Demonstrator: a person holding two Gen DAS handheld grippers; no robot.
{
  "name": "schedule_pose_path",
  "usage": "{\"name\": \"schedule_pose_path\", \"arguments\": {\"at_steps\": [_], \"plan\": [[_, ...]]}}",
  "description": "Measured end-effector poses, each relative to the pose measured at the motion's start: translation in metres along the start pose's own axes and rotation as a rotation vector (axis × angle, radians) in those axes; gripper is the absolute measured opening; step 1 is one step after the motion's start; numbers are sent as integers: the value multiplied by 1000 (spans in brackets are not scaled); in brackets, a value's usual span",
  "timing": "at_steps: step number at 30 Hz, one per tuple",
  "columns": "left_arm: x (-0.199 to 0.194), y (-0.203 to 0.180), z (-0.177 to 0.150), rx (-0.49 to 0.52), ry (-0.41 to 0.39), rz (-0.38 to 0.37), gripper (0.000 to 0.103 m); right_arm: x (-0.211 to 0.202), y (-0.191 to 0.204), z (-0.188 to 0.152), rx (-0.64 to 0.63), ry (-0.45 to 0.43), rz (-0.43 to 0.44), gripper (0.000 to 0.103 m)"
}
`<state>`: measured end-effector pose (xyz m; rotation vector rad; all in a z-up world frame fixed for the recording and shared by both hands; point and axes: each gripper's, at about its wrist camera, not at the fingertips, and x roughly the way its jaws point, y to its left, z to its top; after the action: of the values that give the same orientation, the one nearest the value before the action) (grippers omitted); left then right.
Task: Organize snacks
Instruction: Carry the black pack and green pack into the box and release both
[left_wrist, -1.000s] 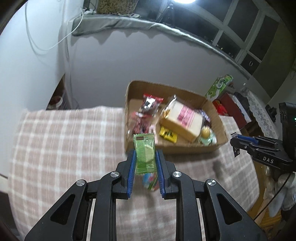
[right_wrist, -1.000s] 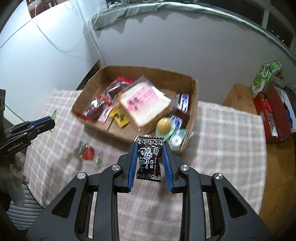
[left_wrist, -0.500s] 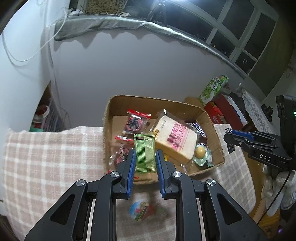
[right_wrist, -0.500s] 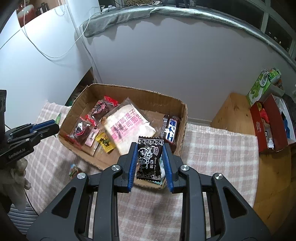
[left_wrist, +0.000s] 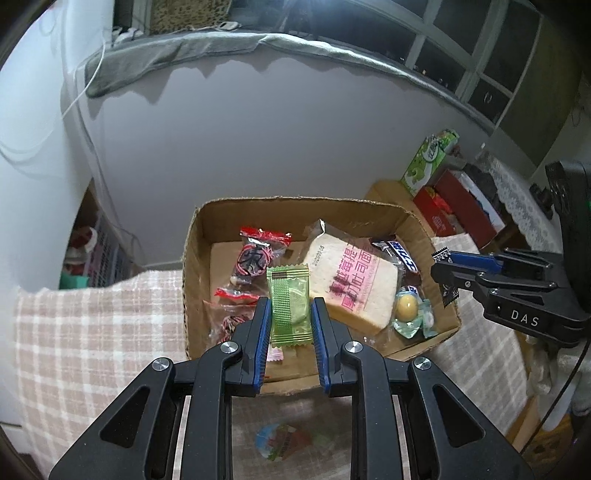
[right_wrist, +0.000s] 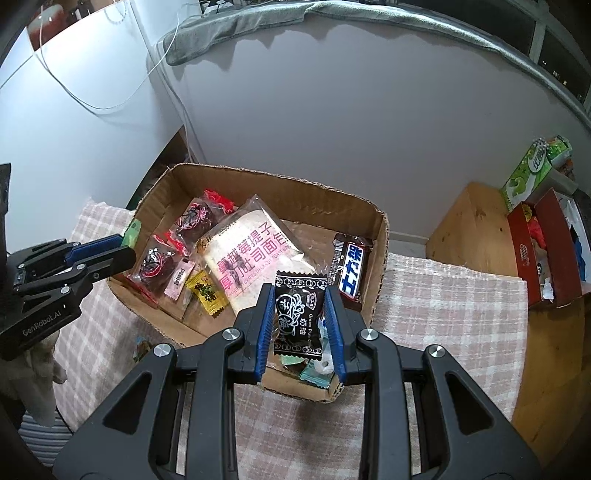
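A cardboard box (left_wrist: 192, 258) (right_wrist: 380, 236) stands on the checked cloth and holds several snacks. My left gripper (left_wrist: 289, 310) is shut on a green snack packet (left_wrist: 289, 302), held over the box's near left part. My right gripper (right_wrist: 300, 295) is shut on a black snack packet (right_wrist: 297, 314) above the box's near right corner. Inside lie a wrapped toast slice (left_wrist: 354, 280) (right_wrist: 251, 254), red-wrapped sweets (left_wrist: 258, 254) (right_wrist: 199, 214), a dark chocolate bar (right_wrist: 349, 269), a yellow sweet (right_wrist: 207, 291) and a round yellow candy (left_wrist: 406, 303).
A small colourful packet (left_wrist: 284, 441) lies on the checked tablecloth (left_wrist: 92, 325) (right_wrist: 443, 302) just in front of the box. Beside the table sit a red box (right_wrist: 539, 251), a green carton (right_wrist: 528, 173) and a wooden stand (right_wrist: 469, 221). A grey wall (right_wrist: 351, 122) rises right behind the box.
Both grippers moved forward with their packets, from over the cloth to over the box. The small colourful packet on the cloth now lies beneath the left gripper.
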<state>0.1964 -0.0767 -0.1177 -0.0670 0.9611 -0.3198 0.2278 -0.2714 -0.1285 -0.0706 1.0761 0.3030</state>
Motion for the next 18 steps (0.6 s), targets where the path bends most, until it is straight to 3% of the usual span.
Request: {"name": "schedule_pose_path", "arguments": {"at_steps": [8,10,11,12,18], "plan": [[3,1,5,17,-8,25,22,9,5,3,-21,19,4,28],[3,1,5,22,-10,29,24,9,7,3,-27,18,-8,41],[3,1,5,24,-10,32,31,10,7,3,-25,14,-11,56],[2,0,5,27,-11,35,34,8,7,3,-23,4,-9,63],[2,2,3,17,-11,43,41,6,7,3,-30,-2,-21,65]]}}
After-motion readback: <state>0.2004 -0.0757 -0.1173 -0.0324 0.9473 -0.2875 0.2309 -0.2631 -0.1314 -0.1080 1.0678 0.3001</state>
